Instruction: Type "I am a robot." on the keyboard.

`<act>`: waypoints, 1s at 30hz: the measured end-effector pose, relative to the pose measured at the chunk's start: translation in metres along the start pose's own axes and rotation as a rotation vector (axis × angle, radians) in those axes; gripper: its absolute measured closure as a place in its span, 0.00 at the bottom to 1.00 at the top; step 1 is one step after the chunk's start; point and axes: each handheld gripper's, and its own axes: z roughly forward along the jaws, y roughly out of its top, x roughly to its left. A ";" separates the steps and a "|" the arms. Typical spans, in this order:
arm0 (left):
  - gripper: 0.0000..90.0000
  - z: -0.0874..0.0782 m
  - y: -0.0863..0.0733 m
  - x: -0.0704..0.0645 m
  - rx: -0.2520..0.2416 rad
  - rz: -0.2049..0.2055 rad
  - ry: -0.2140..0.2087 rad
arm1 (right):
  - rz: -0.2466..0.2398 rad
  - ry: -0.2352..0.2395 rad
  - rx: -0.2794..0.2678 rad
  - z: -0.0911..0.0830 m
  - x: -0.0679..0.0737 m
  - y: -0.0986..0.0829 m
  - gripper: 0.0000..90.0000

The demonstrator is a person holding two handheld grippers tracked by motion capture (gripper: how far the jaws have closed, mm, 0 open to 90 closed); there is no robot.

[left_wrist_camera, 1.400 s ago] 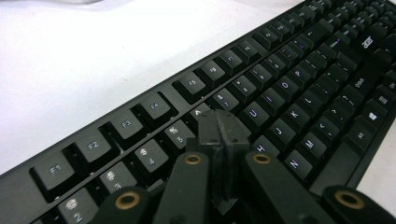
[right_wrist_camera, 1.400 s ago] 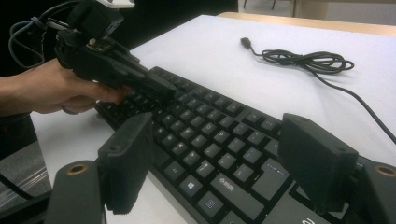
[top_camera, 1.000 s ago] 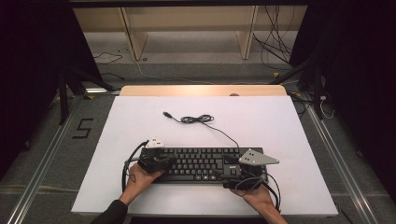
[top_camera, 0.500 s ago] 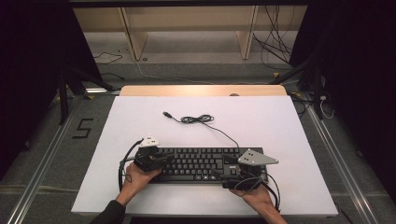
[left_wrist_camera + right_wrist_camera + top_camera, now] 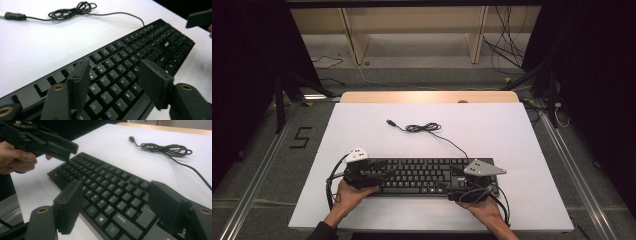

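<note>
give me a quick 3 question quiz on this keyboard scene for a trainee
1. True or false: the left tongs are shut on the keyboard.
2. Which end of the keyboard does the cable leave from: a) the end near the left tongs, b) the end near the right tongs, c) the front edge?
3. Fill in: the plug at the free end of the cable lies on the white ____.

Key:
1. False: both jaws stand apart above the keys, holding nothing.
2. b, from the back edge towards that end.
3. table, beyond the keyboard, plugged into nothing.
</note>
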 end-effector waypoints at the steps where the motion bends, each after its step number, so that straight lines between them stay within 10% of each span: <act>1: 0.43 -0.003 -0.001 0.000 -0.008 0.001 -0.004 | -0.002 0.002 0.003 0.001 0.000 0.000 0.32; 10: 0.35 -0.023 -0.011 -0.003 -0.093 -0.013 -0.023 | -0.008 0.011 0.007 0.005 0.002 0.002 0.31; 30: 0.29 -0.034 -0.024 -0.004 -0.102 -0.023 0.011 | -0.025 0.043 0.076 0.030 0.007 0.010 0.45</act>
